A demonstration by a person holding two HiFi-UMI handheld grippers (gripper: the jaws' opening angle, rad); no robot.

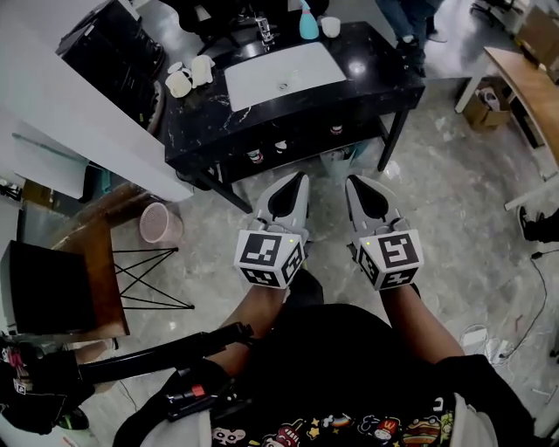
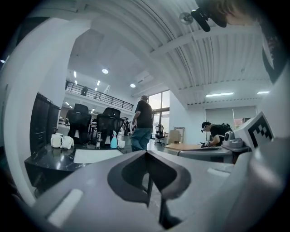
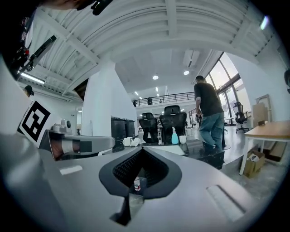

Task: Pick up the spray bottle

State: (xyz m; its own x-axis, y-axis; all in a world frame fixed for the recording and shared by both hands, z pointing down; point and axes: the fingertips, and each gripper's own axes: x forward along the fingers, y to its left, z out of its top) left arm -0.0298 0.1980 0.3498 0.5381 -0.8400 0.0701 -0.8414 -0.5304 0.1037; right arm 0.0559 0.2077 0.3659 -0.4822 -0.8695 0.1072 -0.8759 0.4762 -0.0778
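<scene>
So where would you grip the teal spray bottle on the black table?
Probably its tapered body below the trigger head, jaws level, from the near side: the teal spray bottle stands upright at the black table's far edge, a white cup close beside it.

spray bottle (image 1: 308,22) | light blue, white head | upright | far edge of black table (image 1: 367,61), beside white cup (image 1: 330,26)

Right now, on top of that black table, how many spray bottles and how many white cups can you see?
Spray bottle: 1
White cups: 3
Total: 4
</scene>
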